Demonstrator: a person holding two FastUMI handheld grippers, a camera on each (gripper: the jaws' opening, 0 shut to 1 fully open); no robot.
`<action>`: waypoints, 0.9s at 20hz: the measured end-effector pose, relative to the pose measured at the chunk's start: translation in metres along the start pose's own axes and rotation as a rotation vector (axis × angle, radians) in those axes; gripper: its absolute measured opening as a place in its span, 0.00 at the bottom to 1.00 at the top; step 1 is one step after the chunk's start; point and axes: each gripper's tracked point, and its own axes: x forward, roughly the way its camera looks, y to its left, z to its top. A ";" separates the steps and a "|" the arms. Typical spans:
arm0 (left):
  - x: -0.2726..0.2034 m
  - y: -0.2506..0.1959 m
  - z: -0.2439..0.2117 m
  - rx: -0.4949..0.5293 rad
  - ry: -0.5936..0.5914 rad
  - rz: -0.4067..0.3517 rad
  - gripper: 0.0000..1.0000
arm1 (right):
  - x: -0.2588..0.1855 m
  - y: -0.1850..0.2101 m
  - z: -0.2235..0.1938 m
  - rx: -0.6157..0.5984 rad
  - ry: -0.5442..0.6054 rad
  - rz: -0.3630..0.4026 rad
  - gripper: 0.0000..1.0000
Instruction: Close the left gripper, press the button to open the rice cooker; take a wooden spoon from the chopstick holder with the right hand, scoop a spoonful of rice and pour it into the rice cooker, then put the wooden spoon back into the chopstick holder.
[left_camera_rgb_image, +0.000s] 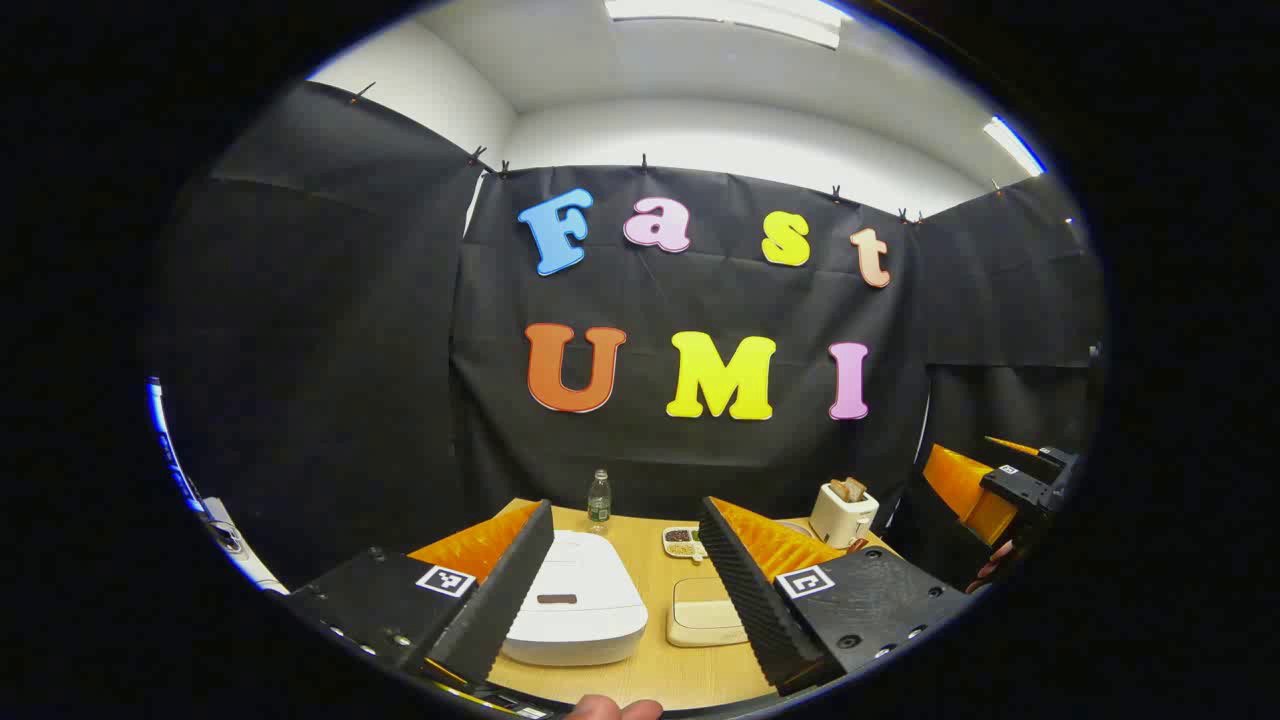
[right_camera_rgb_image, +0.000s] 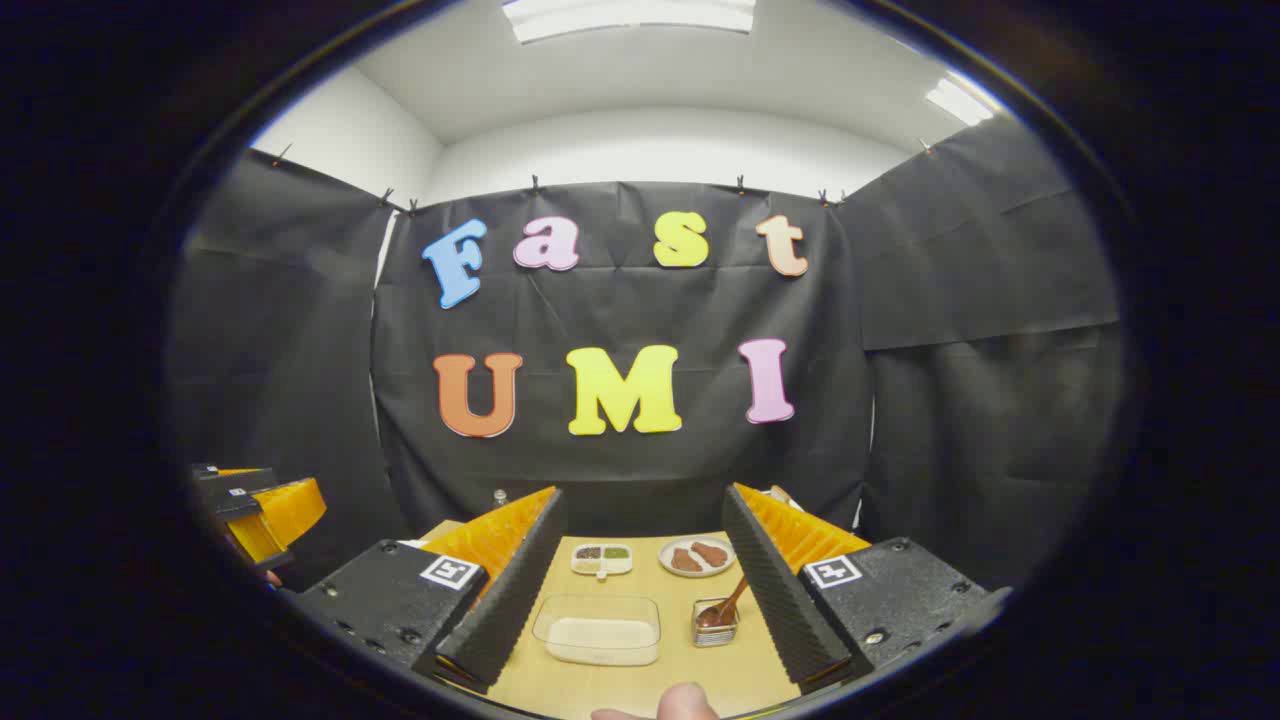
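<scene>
Both claws hung above the bench with nothing between their fingers. Left claw stood spread wide over the white rice cooker, lid down, the dark button on its front lip untouched. Risk: the task wants those fingers pressed together first; if they went down spread, they could straddle the button or skid on the smooth lid. Right claw was likewise spread, looking over the clear rice container and the small chopstick holder, with the wooden spoon leaning out toward the right finger. The holder looked light; a skewed pull on the slanted handle might tip it. A scoop carried past the cooker's rim would scatter grains on the bench.
</scene>
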 end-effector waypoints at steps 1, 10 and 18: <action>0.000 0.003 0.000 -0.002 0.001 0.010 0.94 | 0.002 0.002 -0.001 0.004 0.002 0.007 1.00; -0.002 0.029 -0.005 -0.051 0.013 0.097 0.94 | 0.014 0.015 -0.003 0.004 0.019 0.053 1.00; 0.006 0.025 -0.008 -0.040 0.017 0.105 0.94 | 0.025 0.010 -0.005 -0.006 0.032 0.066 1.00</action>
